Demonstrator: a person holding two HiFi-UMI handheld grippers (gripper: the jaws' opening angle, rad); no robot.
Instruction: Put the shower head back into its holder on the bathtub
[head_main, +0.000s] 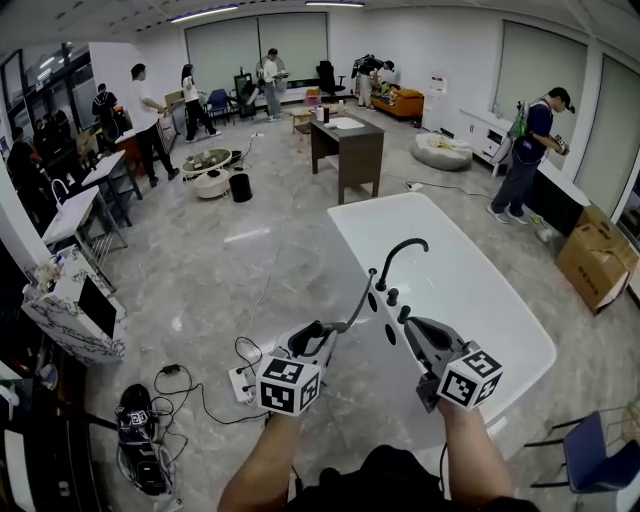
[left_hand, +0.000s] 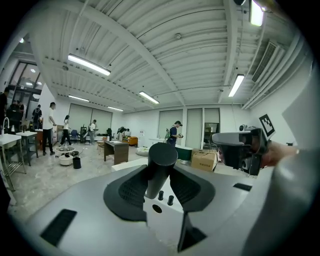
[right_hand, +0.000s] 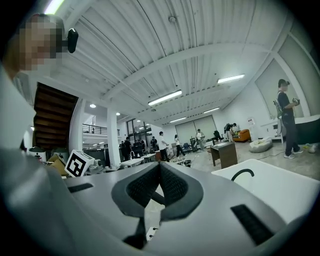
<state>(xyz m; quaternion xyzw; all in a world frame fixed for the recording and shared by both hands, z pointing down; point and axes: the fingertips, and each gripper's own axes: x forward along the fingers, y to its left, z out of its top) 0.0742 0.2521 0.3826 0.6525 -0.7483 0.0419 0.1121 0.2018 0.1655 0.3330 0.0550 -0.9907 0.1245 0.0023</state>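
Clamping the shower head (left_hand: 161, 161), left tool (head_main: 313, 338) hangs beside bathtub edge (head_main: 352, 250); right tool (head_main: 411, 327) pinched together, empty.

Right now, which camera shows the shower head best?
The left gripper view: the shower head stands large and centred, clamped between that gripper's jaws. The head view shows it small, with its hose, in the left gripper. The right gripper view gives no clear sight of it.

Shower head (head_main: 308, 332) L of bathtub (head_main: 470, 290) rim, faucet (head_main: 400, 250) on rim; desk (head_main: 347, 150) behind
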